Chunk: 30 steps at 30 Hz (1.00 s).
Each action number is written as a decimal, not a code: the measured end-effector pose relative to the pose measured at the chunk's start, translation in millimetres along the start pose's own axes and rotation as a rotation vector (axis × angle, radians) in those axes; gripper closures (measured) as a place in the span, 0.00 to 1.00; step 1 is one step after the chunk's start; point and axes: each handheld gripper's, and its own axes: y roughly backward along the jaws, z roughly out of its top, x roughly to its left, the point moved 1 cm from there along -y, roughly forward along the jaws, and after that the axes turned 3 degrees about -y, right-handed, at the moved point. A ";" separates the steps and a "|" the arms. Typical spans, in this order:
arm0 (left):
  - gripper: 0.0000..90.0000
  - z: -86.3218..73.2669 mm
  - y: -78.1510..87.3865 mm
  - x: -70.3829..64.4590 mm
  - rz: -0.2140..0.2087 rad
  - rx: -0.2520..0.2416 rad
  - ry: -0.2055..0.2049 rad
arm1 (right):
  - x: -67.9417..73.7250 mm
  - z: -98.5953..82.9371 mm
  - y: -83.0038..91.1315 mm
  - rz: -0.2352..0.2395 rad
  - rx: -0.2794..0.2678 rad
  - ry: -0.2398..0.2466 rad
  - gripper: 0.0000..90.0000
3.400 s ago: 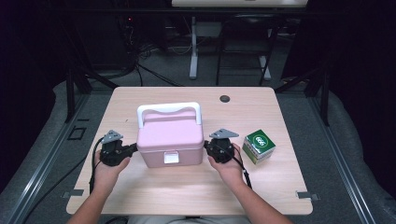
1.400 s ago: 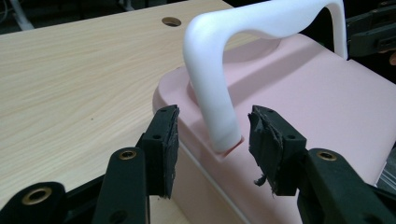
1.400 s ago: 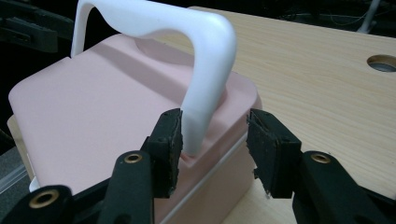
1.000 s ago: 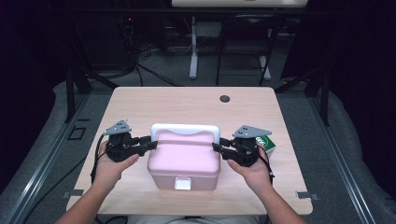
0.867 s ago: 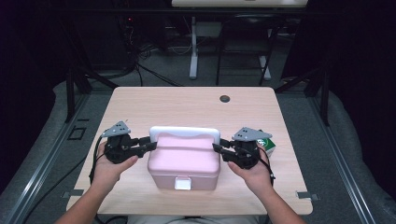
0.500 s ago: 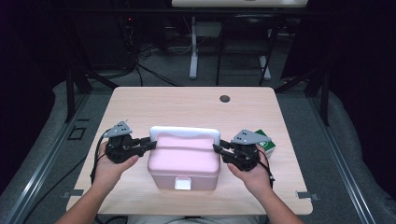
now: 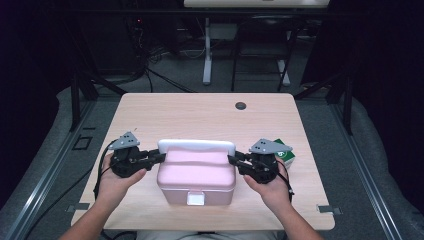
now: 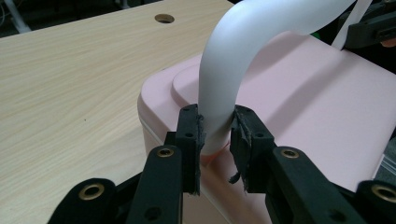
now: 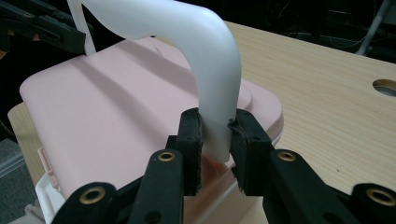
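Box: pink box (image 7: 196,174) sits on the near middle of my surface (image 7: 200,115), white clasp facing me
Handle: white handle (image 8: 243,51) arches over its lid
Left claw (image 8: 215,140): I pinch the handle's left foot
Right claw (image 9: 215,140): I pinch its right foot
Beside: green carton (image 7: 285,152) behind my right hand

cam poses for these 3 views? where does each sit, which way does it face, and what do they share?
High view: above the person's side, facing forward and down on the table; forearms, left gripper, right gripper.
Left gripper view: rides the left gripper, looking along its jaws at the white handle.
Right gripper view: rides the right gripper, jaws clamping the handle's other end.
Shared: the pink box and its handle.
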 end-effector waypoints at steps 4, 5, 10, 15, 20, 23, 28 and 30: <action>0.81 12.9 5.8 0.9 0.011 -0.017 -0.001 | -0.7 12.7 3.4 0.011 -0.022 -0.011 0.82; 0.81 15.4 6.5 1.2 0.014 -0.016 -0.001 | -1.7 16.7 3.4 0.011 -0.030 -0.012 0.82; 0.78 18.8 7.8 6.0 -0.008 -0.017 0.003 | -7.3 21.4 2.1 0.037 -0.049 -0.050 0.82; 0.78 15.3 21.9 7.0 0.006 -0.031 -0.017 | -7.3 22.0 2.2 0.036 -0.049 -0.050 0.82; 0.85 1.0 40.0 8.7 0.015 -0.025 -0.020 | -8.0 23.3 2.3 0.041 -0.047 -0.060 0.82; 0.94 -9.8 41.3 6.7 0.004 0.001 -0.020 | -8.4 25.0 1.9 0.036 -0.050 -0.064 0.82; 1.00 -27.3 33.4 0.5 -0.039 0.030 -0.019 | -8.9 26.8 1.6 0.034 -0.051 -0.071 0.82; 1.00 -31.0 28.1 -2.0 -0.050 0.032 -0.022 | -8.9 27.4 1.5 0.033 -0.049 -0.070 0.82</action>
